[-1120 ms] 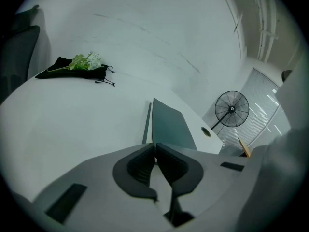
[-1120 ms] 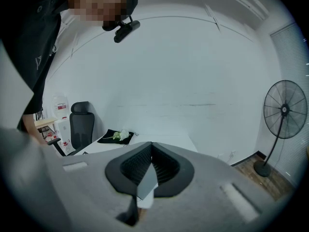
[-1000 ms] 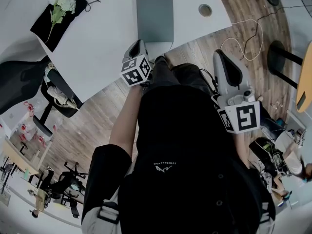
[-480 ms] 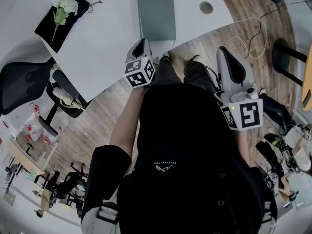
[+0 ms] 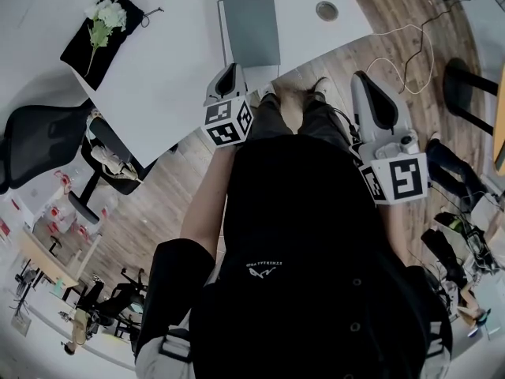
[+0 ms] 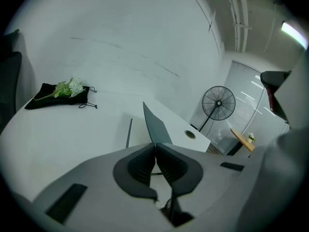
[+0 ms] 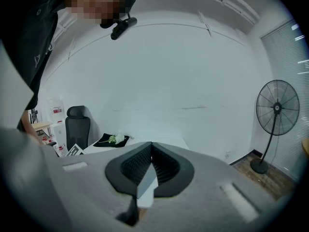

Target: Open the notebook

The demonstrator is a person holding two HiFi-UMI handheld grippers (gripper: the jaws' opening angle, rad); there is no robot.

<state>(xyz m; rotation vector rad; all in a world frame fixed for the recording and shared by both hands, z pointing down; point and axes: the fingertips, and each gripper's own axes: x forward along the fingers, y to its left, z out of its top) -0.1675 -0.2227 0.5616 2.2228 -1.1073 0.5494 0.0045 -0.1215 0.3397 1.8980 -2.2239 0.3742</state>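
A closed grey notebook lies flat on the white table, near its front edge. In the left gripper view the notebook lies just beyond the jaws. My left gripper hovers at the table's near edge, just short of the notebook, and is shut on nothing. My right gripper hangs over the wooden floor to the right of the table, away from the notebook, and is shut and empty.
A black cloth with white flowers lies at the table's far left. A round cable hole sits right of the notebook. An office chair stands left of the table. Cables run across the floor, and a standing fan is beyond the table.
The head view has shifted slightly. Both grippers stay shut and keep nearly the same places in front of the body. The notebook has not moved.
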